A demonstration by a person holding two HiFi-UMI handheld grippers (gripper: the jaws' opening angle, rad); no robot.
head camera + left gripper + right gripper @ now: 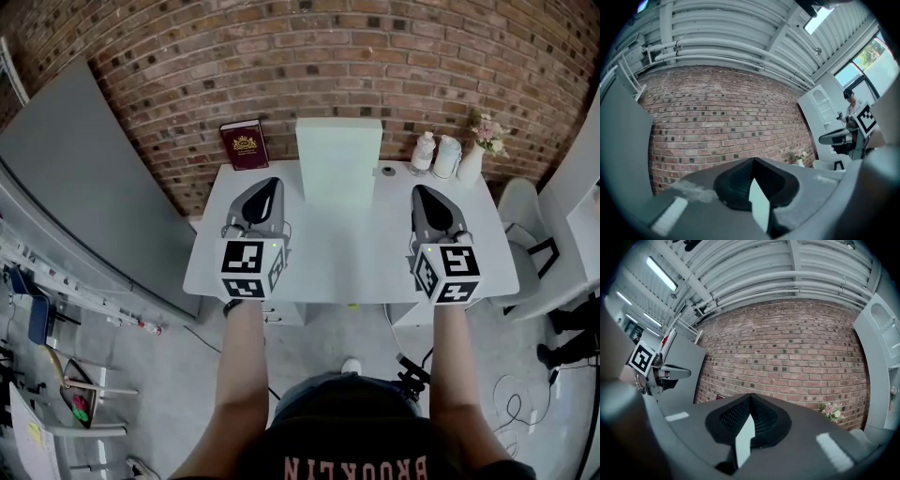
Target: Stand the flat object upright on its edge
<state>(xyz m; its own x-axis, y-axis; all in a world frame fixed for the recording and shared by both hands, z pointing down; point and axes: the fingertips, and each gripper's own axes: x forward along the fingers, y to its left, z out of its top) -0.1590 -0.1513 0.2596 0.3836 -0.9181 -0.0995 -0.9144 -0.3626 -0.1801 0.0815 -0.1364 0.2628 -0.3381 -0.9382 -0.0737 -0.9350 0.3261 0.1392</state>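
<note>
A pale, flat rectangular panel (338,159) is at the back middle of the white table (356,262); its top edge reaches past the table's back edge, in front of the brick wall. I cannot tell whether it leans or lies flat. My left gripper (270,184) hovers over the table to the panel's left, and my right gripper (419,191) to its right. Neither touches the panel. Both point at the wall. The left gripper (753,161) and the right gripper (750,397) each have their jaws pressed together with nothing between them. Neither gripper view shows the panel.
A maroon book (244,143) stands against the wall at the table's back left corner. Two white bottles (436,155) and a vase of flowers (480,141) stand at the back right. A grey board (75,178) leans on the left, and a white chair (525,234) is on the right.
</note>
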